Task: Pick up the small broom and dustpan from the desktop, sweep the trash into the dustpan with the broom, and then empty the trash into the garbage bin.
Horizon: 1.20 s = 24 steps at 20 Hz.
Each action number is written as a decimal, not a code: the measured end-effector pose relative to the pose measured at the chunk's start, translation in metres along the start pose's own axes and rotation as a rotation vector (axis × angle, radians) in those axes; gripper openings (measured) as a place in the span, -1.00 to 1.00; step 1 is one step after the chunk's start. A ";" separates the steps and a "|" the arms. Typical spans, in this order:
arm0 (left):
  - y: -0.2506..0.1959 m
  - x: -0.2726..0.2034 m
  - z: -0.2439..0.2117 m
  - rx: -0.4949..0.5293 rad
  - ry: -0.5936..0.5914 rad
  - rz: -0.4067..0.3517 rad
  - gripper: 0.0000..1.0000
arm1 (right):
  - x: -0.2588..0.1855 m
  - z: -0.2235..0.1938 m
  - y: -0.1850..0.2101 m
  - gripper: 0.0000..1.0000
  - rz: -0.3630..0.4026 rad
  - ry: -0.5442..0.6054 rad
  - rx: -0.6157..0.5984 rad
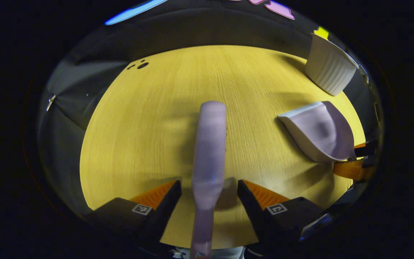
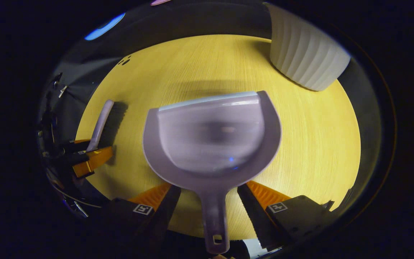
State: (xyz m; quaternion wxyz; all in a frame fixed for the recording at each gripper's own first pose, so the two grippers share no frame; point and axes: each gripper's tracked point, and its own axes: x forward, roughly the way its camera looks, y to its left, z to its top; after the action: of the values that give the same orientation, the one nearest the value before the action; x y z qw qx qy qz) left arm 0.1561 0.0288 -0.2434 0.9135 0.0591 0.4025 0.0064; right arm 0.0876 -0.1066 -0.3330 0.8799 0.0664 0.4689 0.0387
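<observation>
The broom [image 1: 208, 158] lies on the tabletop [image 1: 146, 136] between the parted left claw [image 1: 209, 190]; the dustpan [image 2: 210, 138] handle sits between the parted right claw [image 2: 209, 192]. Both look light, stiff plastic, likely slippery, so grip each handle squarely. The bin [image 2: 306, 57] stands beyond.

The dustpan [image 2: 210, 140] pan is motion-blurred, and the dark specks [image 1: 140, 65] are too small to identify.
</observation>
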 end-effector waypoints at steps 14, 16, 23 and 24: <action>0.003 -0.195 0.070 0.004 -0.677 -0.023 0.92 | -0.161 0.070 0.030 0.99 -0.042 -0.571 -0.050; -0.005 -0.230 0.070 0.017 -0.770 -0.010 0.92 | -0.199 0.077 0.040 0.98 -0.031 -0.702 -0.065; -0.013 -0.326 0.032 -0.061 -0.934 -0.038 0.92 | -0.288 0.041 0.069 0.98 -0.001 -0.892 -0.176; -0.015 -0.338 0.025 -0.056 -0.955 -0.037 0.92 | -0.292 0.034 0.072 0.98 -0.005 -0.912 -0.193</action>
State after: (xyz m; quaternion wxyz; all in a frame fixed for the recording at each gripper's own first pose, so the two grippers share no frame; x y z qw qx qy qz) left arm -0.0548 -0.0084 0.0200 0.9975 0.0236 -0.0616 -0.0270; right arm -0.0475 -0.0759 -0.0637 0.9985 -0.0066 0.0284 0.0471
